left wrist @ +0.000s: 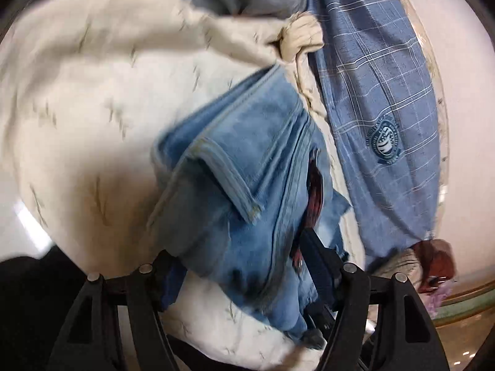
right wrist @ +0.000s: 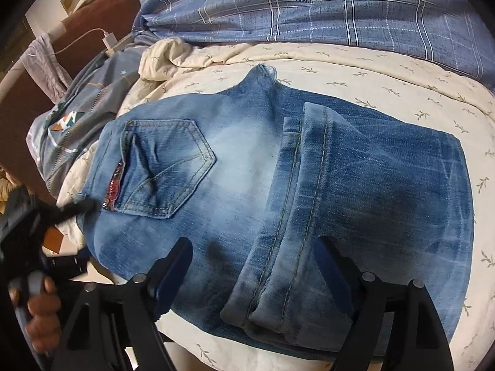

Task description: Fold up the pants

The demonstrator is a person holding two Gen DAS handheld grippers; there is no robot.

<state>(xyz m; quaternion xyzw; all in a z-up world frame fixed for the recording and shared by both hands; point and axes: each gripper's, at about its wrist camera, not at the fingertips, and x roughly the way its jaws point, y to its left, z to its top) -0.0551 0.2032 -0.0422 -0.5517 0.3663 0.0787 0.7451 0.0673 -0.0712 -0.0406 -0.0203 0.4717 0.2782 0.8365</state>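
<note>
A: Status of the right gripper (right wrist: 252, 266)?

B: Jaws spread wide, nothing between them. Directly ahead of its black fingers (right wrist: 173, 266) lie the folded, faded blue denim pants (right wrist: 247, 185). The rolled leg hems sit nearest, between the fingers; the back pocket lies further forward and to the left.

A: And the left gripper (left wrist: 247, 266)?

B: Clamped on the waist edge of the same pants. Denim bunches between the jaws and rises forward from them. The left-wrist view is blurred.

A: Supporting surface?

B: A cream quilted bedcover with a small leaf print (right wrist: 386, 71), under and beyond the pants.

A: Furthest items?

B: A blue-grey checked duvet with a round crest (right wrist: 309, 6) past the bedcover, and a brown headboard (right wrist: 102, 6) forward-left with a white charger cable (right wrist: 106, 37).
</note>
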